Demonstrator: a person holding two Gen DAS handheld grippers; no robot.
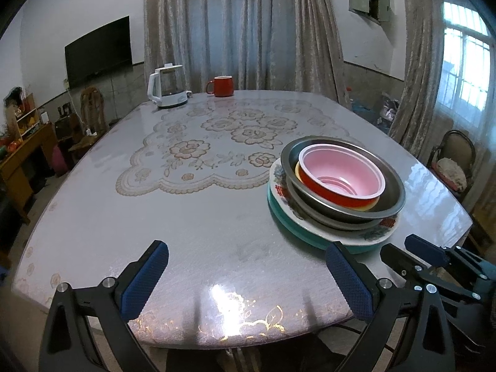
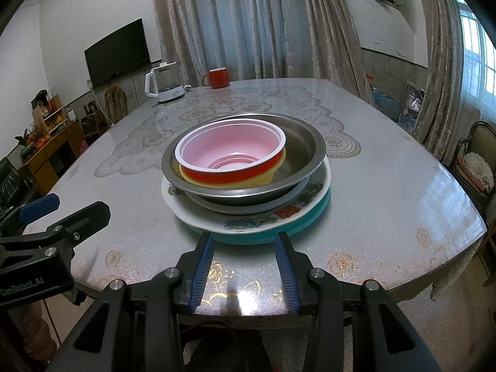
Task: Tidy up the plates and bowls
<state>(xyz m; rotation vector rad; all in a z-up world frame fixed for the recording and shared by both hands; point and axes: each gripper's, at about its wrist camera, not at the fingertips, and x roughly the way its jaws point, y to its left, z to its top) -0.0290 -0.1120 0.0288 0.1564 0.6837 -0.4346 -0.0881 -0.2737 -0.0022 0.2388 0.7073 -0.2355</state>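
One stack stands on the table: a teal plate point(image 2: 310, 217) at the bottom, a white flowered plate point(image 2: 248, 221), a steel bowl point(image 2: 305, 147), a yellow bowl point(image 2: 235, 183) and a red bowl with a pink inside point(image 2: 229, 145) on top. The stack also shows in the left wrist view point(image 1: 338, 183). My left gripper point(image 1: 248, 254) is open and empty over the table's near edge, left of the stack. My right gripper point(image 2: 246, 238) is open and empty, its fingertips just before the teal plate's near rim.
A white kettle point(image 1: 167, 88) and a red mug point(image 1: 221, 86) stand at the table's far edge. A lace-pattern cloth covers the table point(image 1: 201, 217). A chair point(image 2: 474, 164) stands at the right, shelves and a TV at the left wall.
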